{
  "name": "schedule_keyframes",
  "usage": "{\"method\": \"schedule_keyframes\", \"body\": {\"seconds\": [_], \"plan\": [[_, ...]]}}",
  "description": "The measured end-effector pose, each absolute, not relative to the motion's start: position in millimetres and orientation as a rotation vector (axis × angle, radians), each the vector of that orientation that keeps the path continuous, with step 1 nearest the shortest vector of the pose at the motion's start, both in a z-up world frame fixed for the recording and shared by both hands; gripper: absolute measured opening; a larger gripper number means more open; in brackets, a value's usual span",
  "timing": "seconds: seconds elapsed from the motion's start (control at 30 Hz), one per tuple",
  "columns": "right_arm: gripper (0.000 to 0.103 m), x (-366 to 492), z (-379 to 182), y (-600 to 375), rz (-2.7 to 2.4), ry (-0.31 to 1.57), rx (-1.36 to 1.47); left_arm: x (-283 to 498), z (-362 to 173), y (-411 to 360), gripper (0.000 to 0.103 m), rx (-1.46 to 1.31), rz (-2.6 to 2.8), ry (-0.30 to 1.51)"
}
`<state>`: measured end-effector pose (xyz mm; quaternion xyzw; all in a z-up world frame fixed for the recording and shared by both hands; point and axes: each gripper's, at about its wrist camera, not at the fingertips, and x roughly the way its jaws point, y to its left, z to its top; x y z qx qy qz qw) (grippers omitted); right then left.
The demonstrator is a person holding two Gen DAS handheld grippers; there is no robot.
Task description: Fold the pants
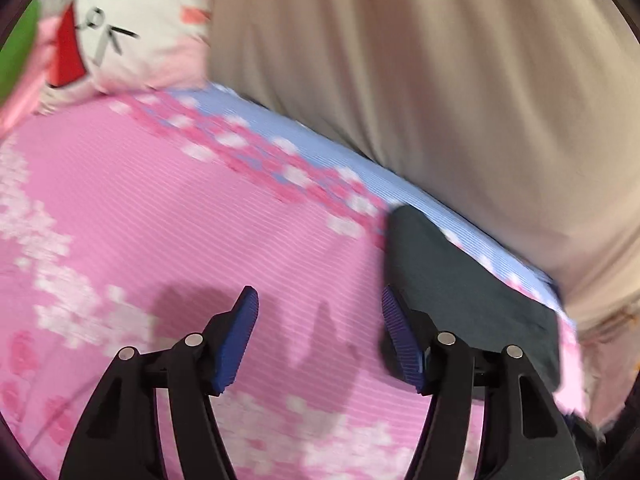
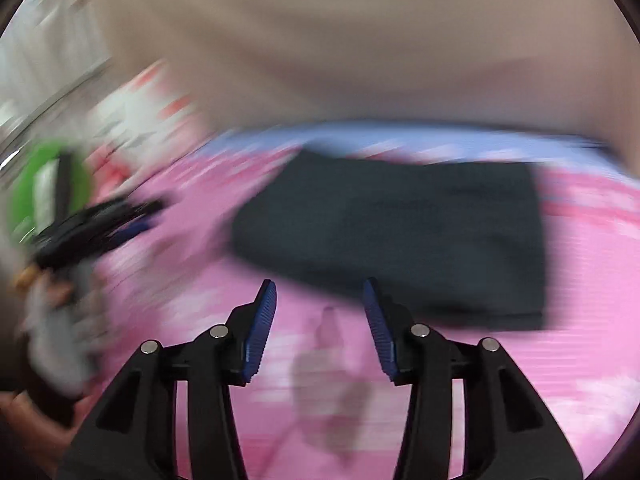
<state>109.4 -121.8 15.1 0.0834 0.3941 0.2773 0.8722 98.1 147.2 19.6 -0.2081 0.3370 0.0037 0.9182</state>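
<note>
The dark grey pants (image 2: pixel 404 232) lie folded into a flat rectangle on the pink flowered bedsheet (image 2: pixel 580 360), near its far blue edge. In the right wrist view my right gripper (image 2: pixel 320 308) hovers in front of the pants' near edge, open, with only sheet between its blue pads (image 2: pixel 262 328). The left gripper (image 2: pixel 112 220) shows there too, blurred, at the far left. In the left wrist view my left gripper (image 1: pixel 320 320) is open over bare sheet (image 1: pixel 160 220), and the pants (image 1: pixel 460 288) lie just right of its right finger.
A beige wall or headboard (image 1: pixel 440 60) rises behind the bed. A white and pink pillow with a red print (image 1: pixel 120 32) sits at the far left corner. A person's hand (image 2: pixel 52 300) holds the left gripper's handle. Both views are motion-blurred.
</note>
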Motion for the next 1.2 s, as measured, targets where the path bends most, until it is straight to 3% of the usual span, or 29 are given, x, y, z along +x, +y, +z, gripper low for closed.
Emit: {"method": "schedule_keyframes", "body": {"seconds": [0.13,0.37,0.47,0.57,0.67,0.8,0.9,0.93,0.97,1.03,1.13,1.2], "plan": [[0.043,153.1,-18.0,-62.6,0.536,0.943,0.197,95.3,14.8,164.0,0.062,-0.422,0.067,0.647],[0.043,179.5,-12.9,-58.3,0.332,0.792,0.206,82.0,25.2,196.2,0.063,-0.467,0.148,0.569],[0.061,179.9,-6.0,-38.1,0.326,0.77,0.178,81.8,24.7,200.1,0.064,-0.497,0.129,0.578],[0.061,183.3,-5.5,-18.6,0.27,0.752,0.125,82.4,24.5,197.0,0.064,-0.493,0.116,0.59],[0.017,199.8,-8.2,-19.2,0.25,0.803,0.135,83.2,23.3,196.7,0.066,-0.496,0.106,0.597],[0.014,183.8,19.7,-35.6,0.425,0.863,0.211,83.7,20.4,203.7,0.066,-0.528,0.113,0.604],[0.014,184.4,-12.4,-6.1,0.593,1.099,0.024,85.9,18.2,203.8,0.066,-0.535,0.116,0.616],[0.011,178.2,-16.3,-3.1,0.589,1.058,-0.023,87.1,17.6,201.9,0.066,-0.524,0.112,0.623],[0.016,173.4,-14.7,-3.8,0.589,1.056,-0.043,88.8,16.1,198.3,0.066,-0.506,0.105,0.635],[0.017,164.4,-7.5,-15.7,0.596,1.054,0.013,91.6,12.6,192.6,0.066,-0.481,0.092,0.654],[0.023,135.2,25.5,-63.5,0.548,0.918,0.113,97.6,8.0,183.1,0.066,-0.46,0.042,0.692],[0.041,121.9,41.0,-97.5,0.45,0.835,0.149,102.1,6.1,169.1,0.066,-0.445,-0.042,0.721]]}}
